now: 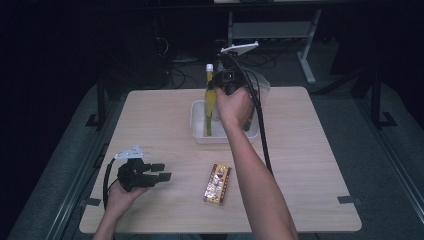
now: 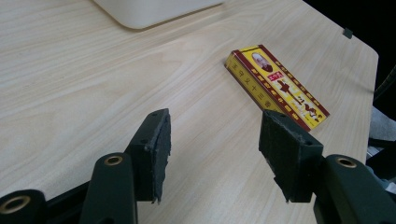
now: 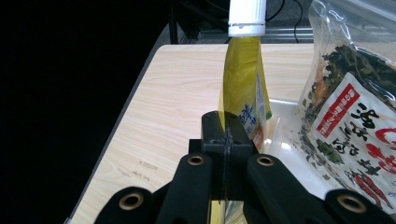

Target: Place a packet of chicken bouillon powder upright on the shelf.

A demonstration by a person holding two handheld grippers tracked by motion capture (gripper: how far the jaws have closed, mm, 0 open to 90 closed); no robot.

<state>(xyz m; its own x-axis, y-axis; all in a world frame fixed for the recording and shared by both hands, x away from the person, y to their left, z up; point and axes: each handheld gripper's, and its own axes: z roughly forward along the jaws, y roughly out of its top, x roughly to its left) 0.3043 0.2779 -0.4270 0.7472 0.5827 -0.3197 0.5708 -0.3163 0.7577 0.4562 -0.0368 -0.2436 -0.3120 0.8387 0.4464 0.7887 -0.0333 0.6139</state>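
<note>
A tall yellow pouch [image 1: 209, 102] with a white screw cap [image 3: 246, 16] stands upright in the white tray [image 1: 197, 134] at the table's far middle. My right gripper [image 1: 216, 92] is shut on the pouch's edge about halfway up; in the right gripper view the jaws [image 3: 227, 128] meet flat on the yellow pouch [image 3: 243, 70]. At the front left my left gripper [image 1: 162, 172] rests low over the table, open, with bare wood between its pads [image 2: 215, 149].
A yellow and red flat box [image 1: 217, 184] lies on the table at the front middle, just right of the left gripper, and the box [image 2: 275, 86] sits beyond its jaws. A clear bag of dried greens [image 3: 355, 93] leans in the tray beside the pouch.
</note>
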